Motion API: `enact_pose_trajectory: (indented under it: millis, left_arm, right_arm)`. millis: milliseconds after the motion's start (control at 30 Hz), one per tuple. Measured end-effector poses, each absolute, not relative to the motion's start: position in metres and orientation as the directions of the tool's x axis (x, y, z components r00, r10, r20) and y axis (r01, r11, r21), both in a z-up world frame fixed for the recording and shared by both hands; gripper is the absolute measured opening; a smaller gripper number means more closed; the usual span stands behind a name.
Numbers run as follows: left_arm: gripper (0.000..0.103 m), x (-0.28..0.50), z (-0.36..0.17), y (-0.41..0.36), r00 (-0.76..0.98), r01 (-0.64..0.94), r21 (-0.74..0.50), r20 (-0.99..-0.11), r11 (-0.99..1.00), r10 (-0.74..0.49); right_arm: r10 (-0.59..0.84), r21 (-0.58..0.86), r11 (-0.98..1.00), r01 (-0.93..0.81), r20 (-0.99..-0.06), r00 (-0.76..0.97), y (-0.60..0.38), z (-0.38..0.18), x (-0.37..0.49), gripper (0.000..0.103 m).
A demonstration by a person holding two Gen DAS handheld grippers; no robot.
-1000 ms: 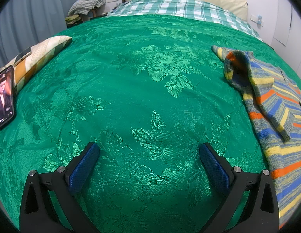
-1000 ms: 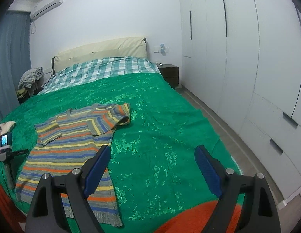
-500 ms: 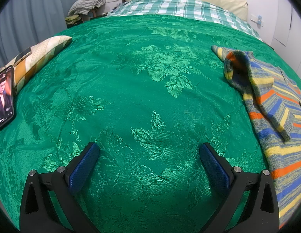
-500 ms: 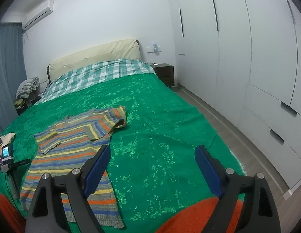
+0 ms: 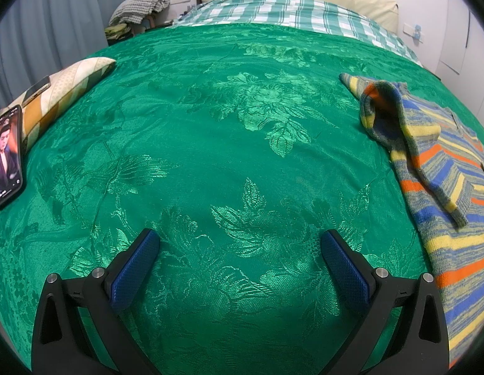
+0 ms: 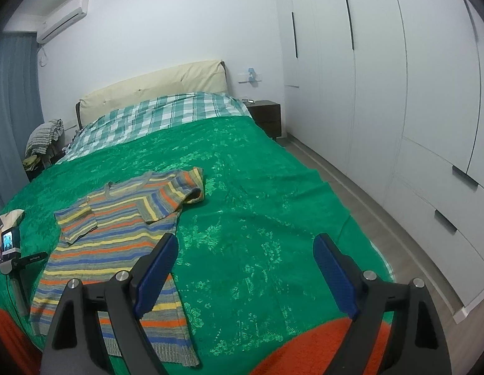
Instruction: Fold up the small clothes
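Note:
A small striped knit sweater (image 6: 117, 237) in blue, yellow, orange and grey lies flat on the green bedspread (image 6: 257, 203), both sleeves folded in over the chest. In the left wrist view it lies at the right edge (image 5: 445, 193). My left gripper (image 5: 239, 247) is open and empty, low over bare bedspread (image 5: 226, 140) to the left of the sweater. My right gripper (image 6: 245, 250) is open and empty, held above the bed's near end, to the right of the sweater's hem.
A phone (image 5: 6, 156) with a lit screen and a striped pillow (image 5: 63, 90) lie at the bed's left edge. A small camera on a stand (image 6: 10, 250) is at the left. White wardrobes (image 6: 398, 93) line the right wall. A checked blanket (image 6: 160, 118) covers the bed's head.
The right gripper's view has tilted up and swung a little, so the sweater sits lower and further left in it. The left gripper has not moved. The sweater lies as before.

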State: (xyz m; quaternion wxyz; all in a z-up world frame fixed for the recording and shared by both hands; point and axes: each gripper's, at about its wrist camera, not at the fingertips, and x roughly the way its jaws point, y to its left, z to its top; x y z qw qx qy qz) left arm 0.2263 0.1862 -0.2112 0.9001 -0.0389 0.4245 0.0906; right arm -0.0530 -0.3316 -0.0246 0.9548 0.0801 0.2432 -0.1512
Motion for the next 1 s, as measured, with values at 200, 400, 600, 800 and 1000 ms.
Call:
enact_pose_trajectory:
  millis: [200,400,600,800,1000]
  left_arm:
    - [0.103,0.226,-0.211,0.186,0.623,-0.196,0.007,-0.771,0.981,0.130]
    - [0.103,0.226,-0.211,0.187,0.623,-0.196,0.007,-0.771,0.980,0.130]
    - [0.103,0.226,-0.211,0.187,0.623,-0.197,0.007,-0.771,0.980,0.130]
    - [0.103,0.226,-0.211,0.186,0.623,-0.197,0.007,-0.771,0.980,0.130]
    - [0.103,0.226,-0.211,0.186,0.623,-0.197,0.007,-0.771,0.980,0.130]
  right_arm:
    - [-0.246,0.052,0.948,0.315,-0.508,0.825,-0.326,-0.028,-0.044,0.087]
    - [-0.240,0.027,0.954,0.297,-0.524,0.817,-0.320,-0.032,-0.039,0.087]
    - [-0.241,0.032,0.952,0.304,-0.531,0.813,-0.322,-0.033,-0.038,0.087]
    - [-0.235,0.031,0.954,0.297,-0.537,0.810,-0.322,-0.034,-0.035,0.087]
    - [-0.235,0.023,0.956,0.292,-0.535,0.811,-0.320,-0.034,-0.037,0.087]
